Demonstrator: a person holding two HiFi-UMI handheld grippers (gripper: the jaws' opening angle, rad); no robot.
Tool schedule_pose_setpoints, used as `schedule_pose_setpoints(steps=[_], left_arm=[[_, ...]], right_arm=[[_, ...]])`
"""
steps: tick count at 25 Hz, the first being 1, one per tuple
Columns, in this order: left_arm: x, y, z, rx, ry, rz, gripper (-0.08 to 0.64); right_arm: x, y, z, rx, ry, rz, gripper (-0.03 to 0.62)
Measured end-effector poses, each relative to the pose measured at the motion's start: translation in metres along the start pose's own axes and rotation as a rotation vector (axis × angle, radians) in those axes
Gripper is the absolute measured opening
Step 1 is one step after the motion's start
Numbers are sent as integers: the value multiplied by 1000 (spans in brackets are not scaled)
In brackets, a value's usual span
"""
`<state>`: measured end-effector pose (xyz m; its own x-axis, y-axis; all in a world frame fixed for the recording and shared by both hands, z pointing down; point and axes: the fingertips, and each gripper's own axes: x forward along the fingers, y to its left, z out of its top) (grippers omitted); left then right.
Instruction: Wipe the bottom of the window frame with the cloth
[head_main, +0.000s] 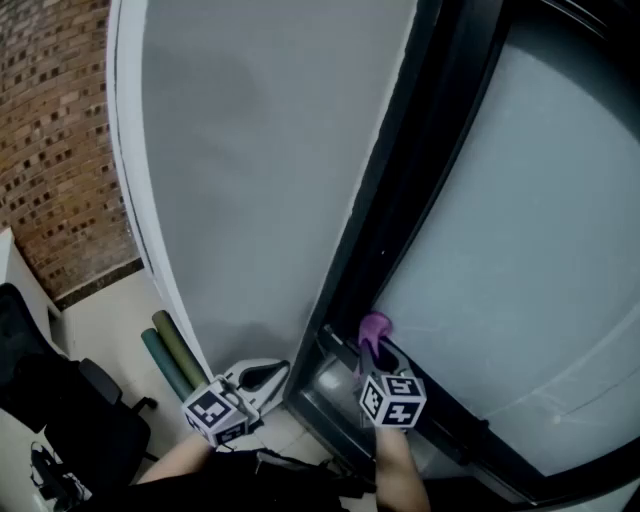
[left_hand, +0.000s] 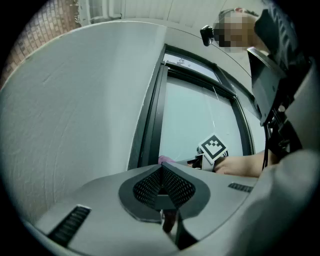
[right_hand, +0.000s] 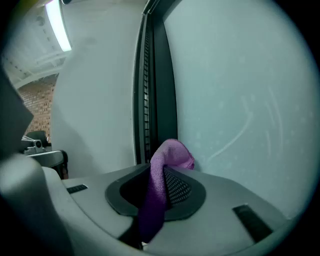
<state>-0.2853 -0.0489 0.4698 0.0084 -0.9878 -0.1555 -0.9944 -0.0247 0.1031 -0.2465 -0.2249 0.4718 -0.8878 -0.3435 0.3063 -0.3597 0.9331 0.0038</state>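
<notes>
Currently the right gripper (head_main: 378, 362) is clamped on the purple cloth (head_main: 373, 328), whose free end bunches above the jaw tips. The cloth sits at the lower corner of the window frame (head_main: 400, 200), against the dark rail and beside the glass (head_main: 520, 250). The left gripper (head_main: 262, 377) has its jaws together on nothing and stands off the frame on the wall (head_main: 250, 150) side. Assessment: the cloth is gripped and at the frame, so setup is complete. No wiped strip is distinguishable, so the bottom rail running away from this corner is probably still to wipe.
</notes>
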Motion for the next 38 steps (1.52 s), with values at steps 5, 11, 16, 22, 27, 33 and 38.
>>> schedule_pose_setpoints(steps=[5, 11, 16, 22, 27, 33, 38], left_arm=[[1, 2, -2, -11, 0, 2, 2], [1, 11, -5, -24, 2, 18, 2], [1, 13, -7, -33, 13, 10, 2], [1, 10, -10, -41, 36, -8, 2], [-2, 14, -12, -38, 38, -18, 2], [-5, 9, -13, -36, 43, -44, 2], [-5, 3, -13, -35, 52, -84, 2]], right_arm=[[26, -5, -6, -43, 87, -7, 74], [44, -5, -23, -210, 216, 13, 75], [49, -4, -23, -257, 297, 65, 75], [50, -9, -30, -248, 305, 35, 75], [56, -6, -30, -278, 303, 8, 75], [49, -9, -32, -265, 272, -42, 75], [34, -14, -33, -235, 259, -88, 75]])
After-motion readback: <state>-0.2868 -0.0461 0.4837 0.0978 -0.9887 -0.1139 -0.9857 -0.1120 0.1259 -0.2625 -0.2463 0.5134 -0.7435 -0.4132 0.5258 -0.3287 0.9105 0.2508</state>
